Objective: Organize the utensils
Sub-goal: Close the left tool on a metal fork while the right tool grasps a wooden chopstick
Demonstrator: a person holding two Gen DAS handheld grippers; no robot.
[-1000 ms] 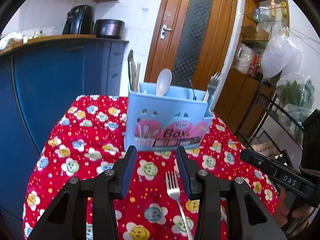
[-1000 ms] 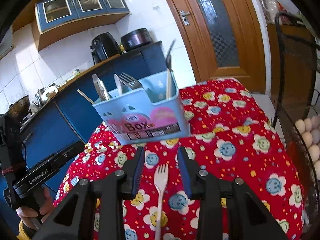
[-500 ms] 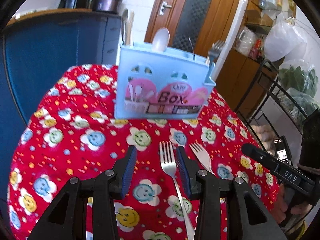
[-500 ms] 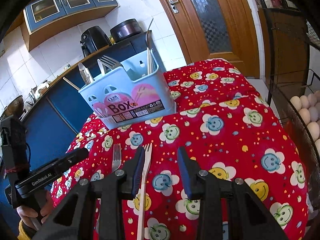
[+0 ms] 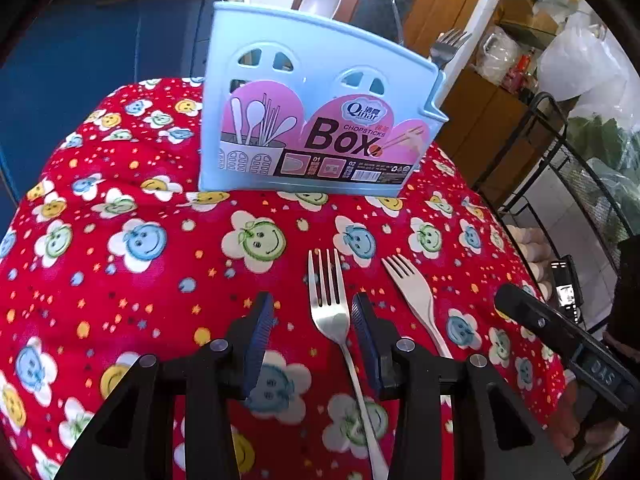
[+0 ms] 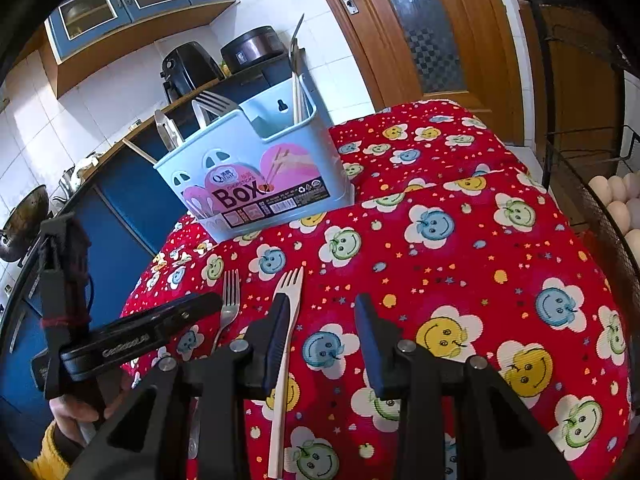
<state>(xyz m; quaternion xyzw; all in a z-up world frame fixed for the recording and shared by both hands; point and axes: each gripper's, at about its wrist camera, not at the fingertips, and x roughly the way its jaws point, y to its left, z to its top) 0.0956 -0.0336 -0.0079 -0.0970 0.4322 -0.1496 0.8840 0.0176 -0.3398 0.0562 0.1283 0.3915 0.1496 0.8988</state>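
Observation:
A light blue utensil box (image 5: 316,120) stands on the red flowered tablecloth (image 5: 120,280), holding several utensils; it also shows in the right wrist view (image 6: 256,176). A metal fork (image 5: 332,312) lies flat, its neck between the fingers of my open left gripper (image 5: 312,320), close to the right finger. A white plastic fork (image 5: 416,300) lies just right of it. In the right wrist view the white fork (image 6: 286,340) runs beside the left finger of my open right gripper (image 6: 322,320), and the metal fork (image 6: 230,300) lies further left.
A blue kitchen counter (image 6: 120,208) stands left of the table. A wooden door (image 6: 404,28) is behind it. A black wire rack with eggs (image 6: 616,200) stands at the right edge. The left gripper's body (image 6: 136,340) shows at lower left in the right wrist view.
Both grippers have dropped lower and closer to the cloth. The left gripper now has the metal fork between its fingers. The right gripper has shifted right, so the white fork lies by its left finger.

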